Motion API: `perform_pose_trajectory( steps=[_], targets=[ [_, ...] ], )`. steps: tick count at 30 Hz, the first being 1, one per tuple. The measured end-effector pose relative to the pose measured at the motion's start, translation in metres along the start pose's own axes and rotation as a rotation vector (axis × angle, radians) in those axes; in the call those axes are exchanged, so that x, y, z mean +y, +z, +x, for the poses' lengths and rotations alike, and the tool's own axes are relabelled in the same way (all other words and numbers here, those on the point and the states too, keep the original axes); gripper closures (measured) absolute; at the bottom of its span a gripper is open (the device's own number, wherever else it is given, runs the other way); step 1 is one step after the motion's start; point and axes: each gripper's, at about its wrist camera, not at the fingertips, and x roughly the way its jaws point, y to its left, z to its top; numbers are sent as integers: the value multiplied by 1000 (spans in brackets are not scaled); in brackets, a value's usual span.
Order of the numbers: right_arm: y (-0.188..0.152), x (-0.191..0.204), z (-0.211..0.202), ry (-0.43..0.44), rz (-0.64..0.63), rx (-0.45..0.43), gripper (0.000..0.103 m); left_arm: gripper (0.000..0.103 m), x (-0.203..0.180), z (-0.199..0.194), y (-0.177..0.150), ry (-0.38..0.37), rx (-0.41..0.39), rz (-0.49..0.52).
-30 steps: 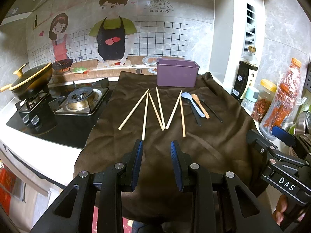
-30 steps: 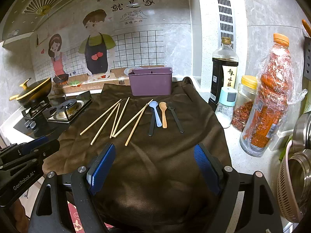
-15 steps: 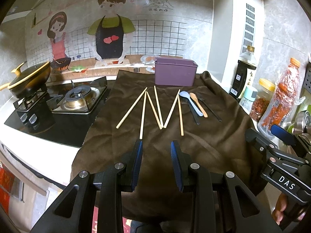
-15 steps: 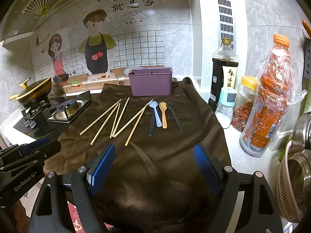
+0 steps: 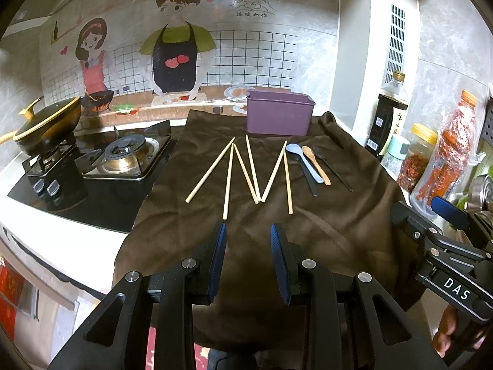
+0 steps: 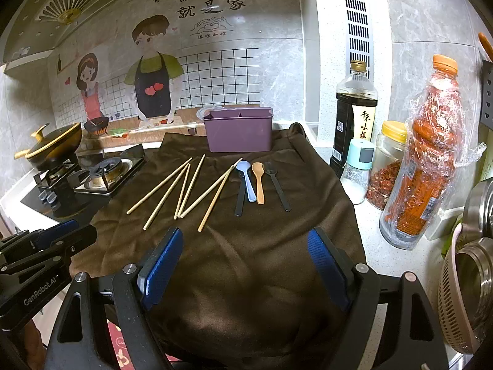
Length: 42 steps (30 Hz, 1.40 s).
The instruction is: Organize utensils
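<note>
My left gripper hangs over the near part of the brown cloth, its jaws a narrow gap apart and holding nothing. My right gripper hangs beside it over the same cloth, jaws spread wide, also empty. From each wrist view I can see the other gripper at the edge of the picture.

The cloth covers the tabletop and everything I am to sort lies on its far half. Six wooden chopsticks are fanned out in loose zigzags, some touching at their tips. Just to the right of them lie the spoons: a black spoon partly under the pale blue spoon, then an orange-brown spoon, then a second black spoon a little apart. Behind them, at the back edge of the cloth, stands the purple utensil holder, upright, with a divider showing inside its rim.

To the left of the cloth is the gas stove with a black and gold pot on the far burner. To the right stand a dark sauce bottle, a small shaker, a yellow-lidded jar and a plastic-wrapped orange bottle.
</note>
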Motion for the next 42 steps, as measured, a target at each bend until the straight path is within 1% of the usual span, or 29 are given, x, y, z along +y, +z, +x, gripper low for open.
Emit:
perform_pose_trajectory(
  steps=[5,10,16,19,25,28,31,32,34,35,36,37,39,42],
  targets=[
    [-2,0,1,-2,0,4,22,72,4,3,1,-7,14,-12],
    [-1,0,7,-10,-3,18,22,72,8,15,6,-23,38,-21],
    [14,-6,27,-16,7,61,22,72,15,36,22,-40,64,-17],
    [23,-9,43,-18,5,85,22,72,18,49,35,-42,64,-2],
    [44,-8,84,-26,-20,137,22,72,24,86,71,-64,72,36],
    [60,-10,112,-52,-21,172,22,72,29,105,89,-81,82,40],
    [73,-16,142,-45,-4,200,22,72,36,123,106,-104,90,38],
    [77,-19,153,-33,-1,209,24,72,39,129,112,-110,89,38],
    [83,-25,176,-36,8,230,33,72,44,136,120,-125,83,33],
    [87,-28,187,-36,13,245,39,72,49,141,126,-132,78,27],
    [90,-31,197,-31,21,259,42,72,52,144,130,-137,72,23],
    [92,-33,206,-26,29,271,43,72,56,148,135,-141,68,20],
    [98,-36,229,-30,32,304,48,72,63,156,143,-146,64,17],
    [103,-35,257,-62,6,330,48,72,73,172,155,-171,80,3]
  ],
)
